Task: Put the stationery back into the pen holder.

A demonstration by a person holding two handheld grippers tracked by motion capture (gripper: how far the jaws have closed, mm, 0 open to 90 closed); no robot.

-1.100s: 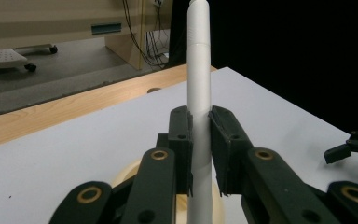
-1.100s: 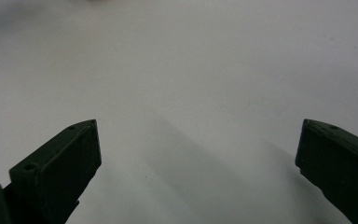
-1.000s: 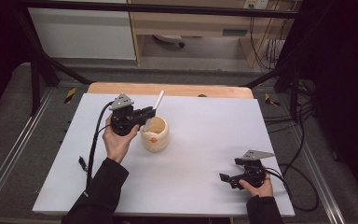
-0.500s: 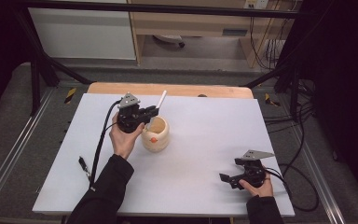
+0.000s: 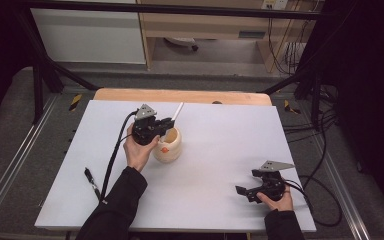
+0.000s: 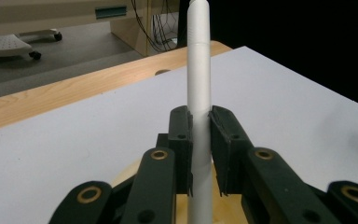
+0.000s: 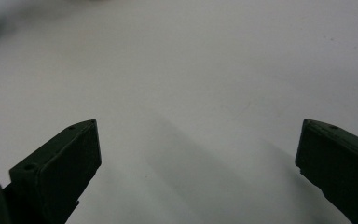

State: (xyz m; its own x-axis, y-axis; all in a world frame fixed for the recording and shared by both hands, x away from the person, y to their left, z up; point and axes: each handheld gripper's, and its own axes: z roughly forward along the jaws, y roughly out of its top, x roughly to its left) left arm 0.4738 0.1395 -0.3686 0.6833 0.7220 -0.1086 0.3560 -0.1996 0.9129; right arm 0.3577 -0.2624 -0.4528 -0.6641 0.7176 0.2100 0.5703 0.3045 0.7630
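Bench (image 5: 220,165): white top, light wood strip along far edge. Pen (image 6: 199,93): plain white. Cup (image 5: 169,147): cream, small orange mark on its side. Marker (image 5: 91,179) lying on bench: black. Left gripper (image 5: 166,124) and right gripper (image 5: 244,191): black, grey top plates; brass-coloured rivets on jaws. Sleeves: black.

Table: we see a white top (image 5: 205,150) on wood.
Cup (image 5: 169,146): under left jaws.
Pen (image 5: 91,179): well apart (left edge).

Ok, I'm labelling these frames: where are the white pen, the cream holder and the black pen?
white pen (image 6: 199,93), left gripper view, mid barrel.
cream holder (image 5: 170,148), high view, front wall.
black pen (image 5: 91,179), high view, middle of its body.
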